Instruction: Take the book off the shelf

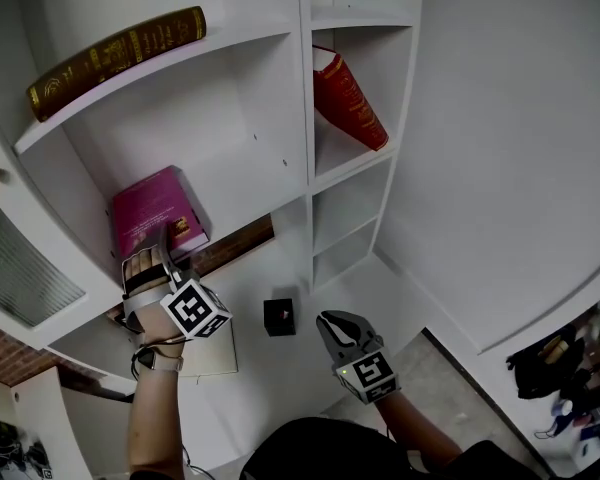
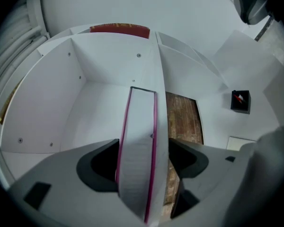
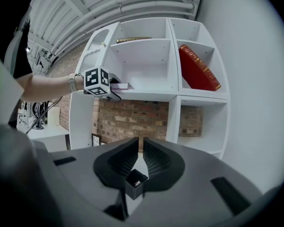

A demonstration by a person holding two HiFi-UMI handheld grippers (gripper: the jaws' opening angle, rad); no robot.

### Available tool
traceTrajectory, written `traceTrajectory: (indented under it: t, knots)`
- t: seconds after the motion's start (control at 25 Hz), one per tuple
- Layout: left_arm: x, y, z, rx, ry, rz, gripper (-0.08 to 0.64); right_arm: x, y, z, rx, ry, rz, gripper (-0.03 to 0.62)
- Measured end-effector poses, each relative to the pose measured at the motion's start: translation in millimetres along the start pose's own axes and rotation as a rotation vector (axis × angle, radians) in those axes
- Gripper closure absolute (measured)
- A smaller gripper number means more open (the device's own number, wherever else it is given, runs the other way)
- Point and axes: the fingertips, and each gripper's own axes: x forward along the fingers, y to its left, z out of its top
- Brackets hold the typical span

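A magenta book [image 1: 156, 211] lies flat in the left compartment of the white shelf unit [image 1: 305, 118], its near end over the front edge. My left gripper [image 1: 150, 266] is shut on that end. In the left gripper view the book's pale page edge [image 2: 138, 122] sits between the two jaws of the left gripper [image 2: 142, 150]. The right gripper view shows the left gripper [image 3: 111, 86] and the book [image 3: 123, 85] at the shelf edge. My right gripper [image 1: 335, 320] hangs low, away from the shelves, holding nothing; its jaws [image 3: 141, 143] stand almost together.
A brown-and-gold book [image 1: 120, 56] lies on the shelf above. A red book [image 1: 348, 98] leans in the right compartment. A small black box [image 1: 279, 316] and a white sheet [image 1: 210, 353] rest on the white surface below. Brick wall [image 3: 132, 119] shows behind the lower opening.
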Motion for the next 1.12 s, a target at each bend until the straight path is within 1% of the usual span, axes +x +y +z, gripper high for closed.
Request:
traceTrajectory:
  t: [0.2, 0.36, 0.48, 0.6, 0.68, 0.84, 1.0, 1.12]
  knots:
    - [-4, 1, -1, -0.005, -0.015, 0.022, 0.288, -7, 4, 3, 0.002, -0.004, -0.02, 0.557]
    - [-13, 1, 1, -0.006, -0.028, 0.024, 0.289, -13, 11, 5, -0.011, 0.0, -0.029, 0.557]
    - [-20, 2, 0, 0.008, -0.045, 0.042, 0.306, -18, 18, 6, -0.019, 0.0, -0.036, 0.557]
    - [-32, 3, 0, -0.008, -0.062, 0.042, 0.315, -25, 25, 8, -0.02, 0.0, -0.044, 0.557]
    - [-40, 4, 0, -0.009, -0.073, 0.049, 0.333, -31, 30, 9, -0.023, 0.0, -0.052, 0.557]
    - [-57, 3, 0, -0.015, -0.11, 0.063, 0.352, -46, 43, 10, -0.024, 0.003, -0.071, 0.557]
    - [-74, 5, 0, -0.023, -0.147, 0.092, 0.387, -60, 55, 9, -0.026, 0.007, -0.09, 0.557]
    - [-86, 2, 0, -0.01, -0.172, 0.1, 0.388, -72, 63, 7, -0.024, 0.012, -0.11, 0.557]
